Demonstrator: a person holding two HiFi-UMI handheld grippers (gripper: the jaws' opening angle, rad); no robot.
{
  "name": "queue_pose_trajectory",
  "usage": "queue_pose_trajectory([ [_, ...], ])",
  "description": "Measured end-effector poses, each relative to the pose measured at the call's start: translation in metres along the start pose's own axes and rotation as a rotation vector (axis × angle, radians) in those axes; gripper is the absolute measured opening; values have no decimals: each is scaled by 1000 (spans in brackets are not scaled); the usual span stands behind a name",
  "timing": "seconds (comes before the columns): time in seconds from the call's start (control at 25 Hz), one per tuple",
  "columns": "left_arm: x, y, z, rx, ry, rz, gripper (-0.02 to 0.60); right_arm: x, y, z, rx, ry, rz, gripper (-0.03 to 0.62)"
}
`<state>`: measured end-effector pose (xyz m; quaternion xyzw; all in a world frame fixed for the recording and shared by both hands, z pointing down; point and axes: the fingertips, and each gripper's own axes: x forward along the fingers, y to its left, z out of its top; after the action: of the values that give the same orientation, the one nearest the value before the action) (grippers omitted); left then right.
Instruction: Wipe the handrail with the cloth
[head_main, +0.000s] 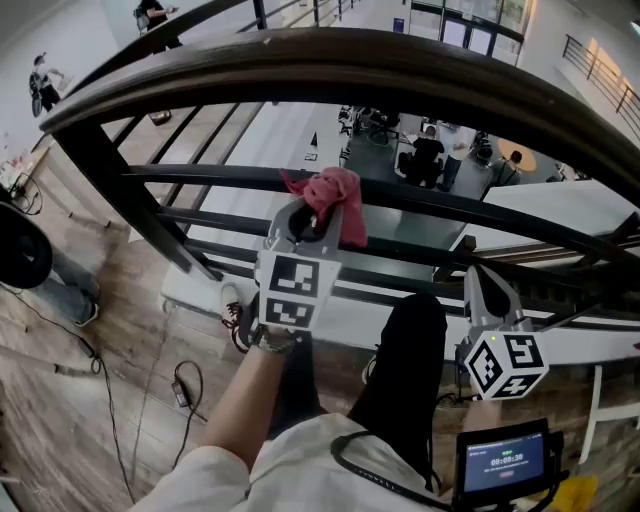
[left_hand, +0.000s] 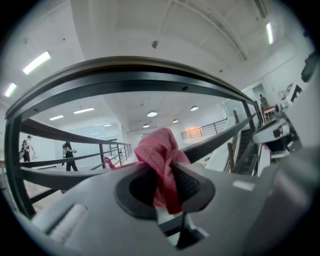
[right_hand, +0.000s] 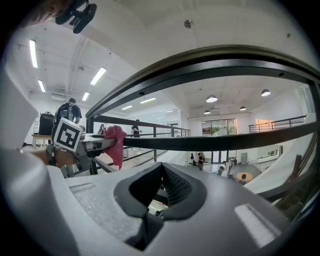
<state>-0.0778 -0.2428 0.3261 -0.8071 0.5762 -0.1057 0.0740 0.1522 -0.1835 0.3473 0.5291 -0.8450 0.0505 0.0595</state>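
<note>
While the person's left forearm (head_main: 250, 400) reaches forward, the left gripper (head_main: 305, 222) is up at the railing with its jaws clamped tight on the pink cloth (head_main: 335, 195). A wad of the cloth bunches out past the tips and a tail hangs below. My read is that the wad is left proud so fabric meets the rail, not the plastic.

The right gripper (head_main: 487, 285) sits lower and off to the side, jaws closed on nothing. It looks parked clear of the wiping path.

The cloth is level with a thin mid bar (head_main: 200, 175) of the balustrade. It may be brushing that bar, but I can't confirm contact from these angles.

The handrail (head_main: 400, 70), the broad dark curved top rail, is above and beyond the cloth with a clear gap, so wiping hasn't begun. I expect the next move to be lifting the cloth onto the rail and pressing down before sliding along it.

Far below, through the bars, there's an open floor with people seated at tables (head_main: 430, 155).
</note>
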Motion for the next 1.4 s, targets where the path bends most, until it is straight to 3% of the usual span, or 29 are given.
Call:
queue_pose_trajectory([
  [0.68,31,-97,29,38,-13,-128,77,-38,-34,8,-3,3,-61,3],
  [1.04,29,-81,17,68,-24,-126,75,-33,-29,9,-24,6,-75,3],
  [1.4,13,-55,21,58,-40,-105,75,-9,-2,27,-38,10,-22,3],
])
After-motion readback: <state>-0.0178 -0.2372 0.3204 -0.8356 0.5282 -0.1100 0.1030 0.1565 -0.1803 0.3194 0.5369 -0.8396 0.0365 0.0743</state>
